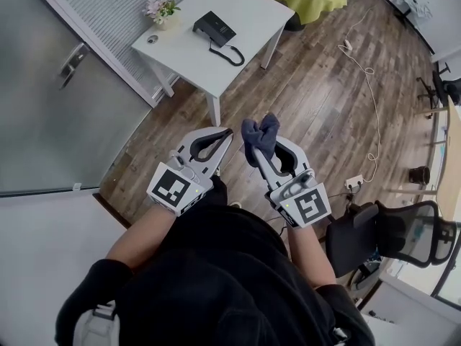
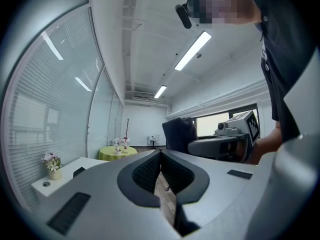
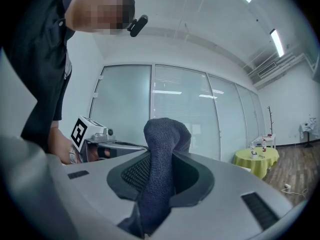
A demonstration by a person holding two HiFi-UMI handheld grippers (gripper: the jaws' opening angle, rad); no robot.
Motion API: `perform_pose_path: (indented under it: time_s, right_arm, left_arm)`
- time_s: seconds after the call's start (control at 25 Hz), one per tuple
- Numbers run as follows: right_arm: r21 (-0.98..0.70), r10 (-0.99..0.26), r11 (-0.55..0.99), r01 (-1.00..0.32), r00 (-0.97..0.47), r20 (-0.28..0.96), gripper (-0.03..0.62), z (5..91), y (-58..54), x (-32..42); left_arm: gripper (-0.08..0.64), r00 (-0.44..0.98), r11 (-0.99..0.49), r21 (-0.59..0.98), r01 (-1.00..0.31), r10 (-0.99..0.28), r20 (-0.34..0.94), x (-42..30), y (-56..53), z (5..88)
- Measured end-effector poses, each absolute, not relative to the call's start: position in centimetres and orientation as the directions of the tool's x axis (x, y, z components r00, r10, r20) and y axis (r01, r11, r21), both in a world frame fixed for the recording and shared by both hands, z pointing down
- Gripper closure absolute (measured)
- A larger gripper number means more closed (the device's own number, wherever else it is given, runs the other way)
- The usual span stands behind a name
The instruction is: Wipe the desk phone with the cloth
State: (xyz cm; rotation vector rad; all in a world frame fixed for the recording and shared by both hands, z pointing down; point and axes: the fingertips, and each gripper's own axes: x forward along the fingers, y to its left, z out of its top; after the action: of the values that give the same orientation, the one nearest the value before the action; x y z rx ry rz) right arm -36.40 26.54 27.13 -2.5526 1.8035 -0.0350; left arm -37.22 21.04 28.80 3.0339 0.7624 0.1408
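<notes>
Well, we open on a big stretch of wooden floor (image 1: 317,99), and the person is standing on it some way back from the white table (image 1: 248,9) by the glass wall. A black office chair (image 1: 403,233) sits off to the person's right.

Now the tools. The left gripper (image 1: 227,134) is held out in front of the body, and its own view shows the jaws closed on each other at the tips with nothing caught between them, only floor showing through the gap behind. The right gripper (image 1: 261,150) is level with it, just beside it, and this one is loaded. Its jaws are clamped on the dark blue cloth (image 1: 259,135), which bunches up and pokes out above the tips.

Across the room, the desk phone (image 1: 215,29) is on the table top, black, handset on its cradle, with the coiled cord (image 1: 230,53) trailing toward the table's near edge. A small pot of flowers (image 1: 161,11) stands at the wall end, apart from the phone.

So where does that leave the job? By my reading, barely begun. The cloth is in the claw, which is the one piece settled. The phone is well apart from both grippers and no wiping contact exists. Left to do: close the gap to the table, bring the cloth down onto the phone, and wipe over it.
</notes>
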Motion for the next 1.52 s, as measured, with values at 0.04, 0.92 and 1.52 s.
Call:
perform_pose_path:
  time_s: [0.04, 0.92, 1.52]
  right_arm:
    - [-0.026, -0.941, -0.338, -0.941, 0.338, 0.007, 0.482, 27.0, 26.0, -35.6]
    - [-0.068, -0.932, -0.361, -0.93, 0.361, 0.007, 0.482, 27.1, 16.7, -24.5]
    - [-0.075, -0.912, -0.411, -0.909, 0.41, 0.018, 0.482, 28.0, 17.4, -18.6]
  left_arm:
    - [0.549, 0.877, -0.882, 0.033, 0.471, 0.472, 0.086, -36.5, 20.5, 28.8]
    - [0.549, 0.844, -0.85, 0.085, 0.521, 0.527, 0.096, -25.2, 11.9, 30.3]
    - [0.549, 0.819, -0.826, 0.1, 0.555, 0.564, 0.109, -19.1, 12.5, 31.5]
